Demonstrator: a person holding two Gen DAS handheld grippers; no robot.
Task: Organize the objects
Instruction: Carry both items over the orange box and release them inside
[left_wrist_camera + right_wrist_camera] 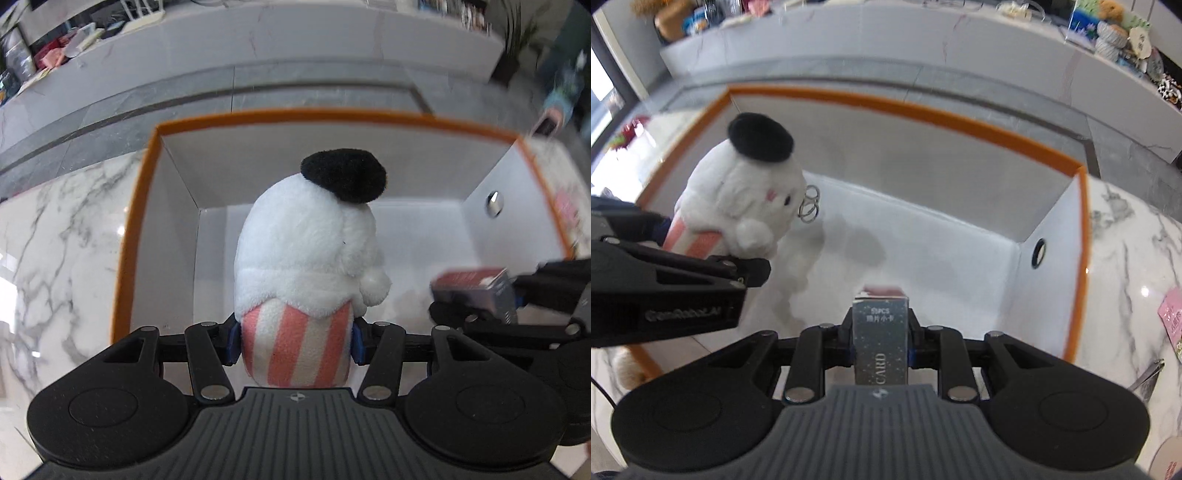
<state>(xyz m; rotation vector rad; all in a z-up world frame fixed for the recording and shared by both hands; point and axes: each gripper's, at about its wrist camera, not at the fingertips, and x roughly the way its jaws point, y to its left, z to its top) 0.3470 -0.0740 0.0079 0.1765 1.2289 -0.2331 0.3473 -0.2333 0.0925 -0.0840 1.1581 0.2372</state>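
my left tool (295, 341) is pinching the pink-striped base of a white plush toy (308, 251) with a black cap, holding it above the open white box with the orange rim (280, 115) that sits on the marble counter (55, 240). my right tool (881, 341) is pinching a dark card box (881, 339) over the box's near edge, at about 3 o'clock from the plush toy in the left wrist view.
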